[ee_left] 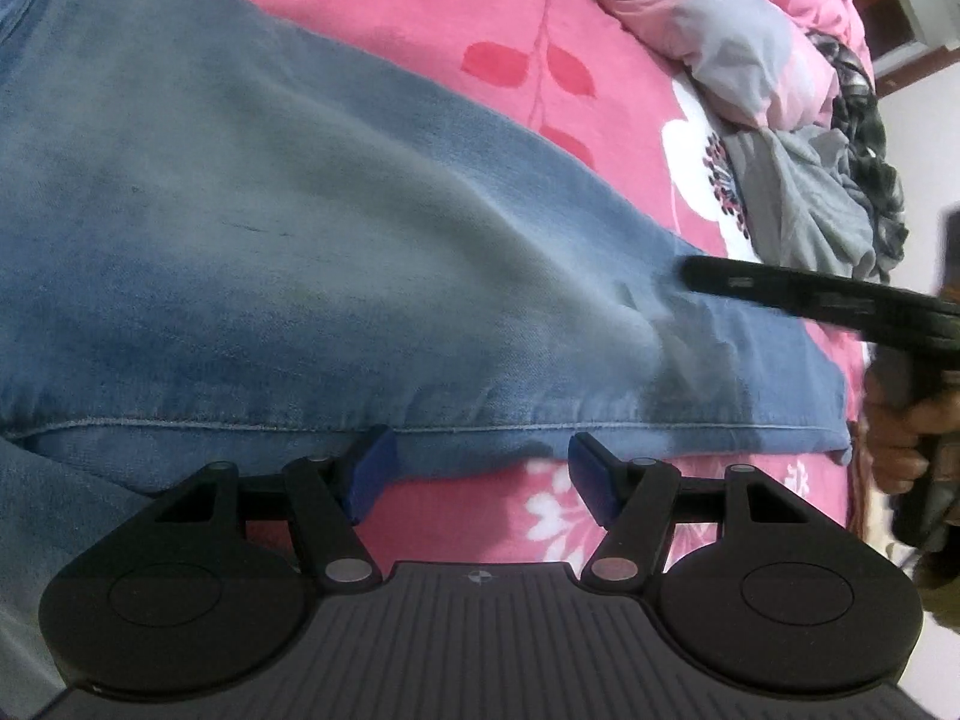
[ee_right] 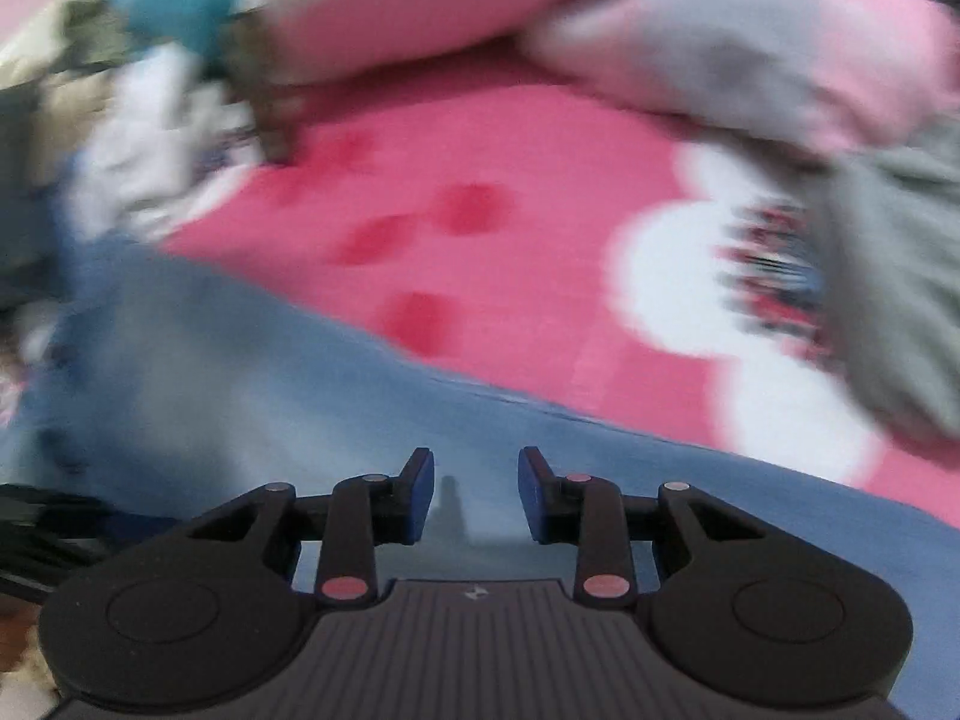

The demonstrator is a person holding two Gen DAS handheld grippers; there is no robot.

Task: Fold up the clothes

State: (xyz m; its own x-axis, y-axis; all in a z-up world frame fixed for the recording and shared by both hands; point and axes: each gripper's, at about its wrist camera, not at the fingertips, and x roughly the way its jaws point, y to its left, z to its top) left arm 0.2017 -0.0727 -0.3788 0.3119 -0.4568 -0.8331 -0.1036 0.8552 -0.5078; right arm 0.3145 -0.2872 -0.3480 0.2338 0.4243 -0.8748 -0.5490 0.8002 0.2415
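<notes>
The left tongs (ee_left: 477,477) stand well open with nothing between the blue pads, poised right at the near seam edge of the jeans (ee_left: 312,252); the left pad's tip just overlaps the denim hem line, though I cannot tell whether it touches. From these tongs the jeans spread away toward twelve o'clock and out to nine, a long pale-blue leg whose long axis runs from about ten o'clock down to four, ending in a cuff corner at roughly three o'clock on the pink floral bed cover (ee_left: 540,18). The right tongs (ee_right: 477,495), seen in their own blurred view, are partly open with a plain gap and nothing held, hanging over flat denim (ee_right: 270,372) with their shadow on the cloth below; in the left view a blurred dark finger of them (ee_left: 780,291) reaches in from three o'clock over the cuff end, with the person's hand (ee_left: 900,432) gripping the handle behind. So the right tongs are the nearer to the cuff, and the left to the long side seam. I would judge the coming move to be a pinch at the cuff and the seam to carry the leg over along its length. Beyond, at one to two o'clock, a heap of crumpled grey and pink clothes (ee_left: 798,180) waits on the bed.
</notes>
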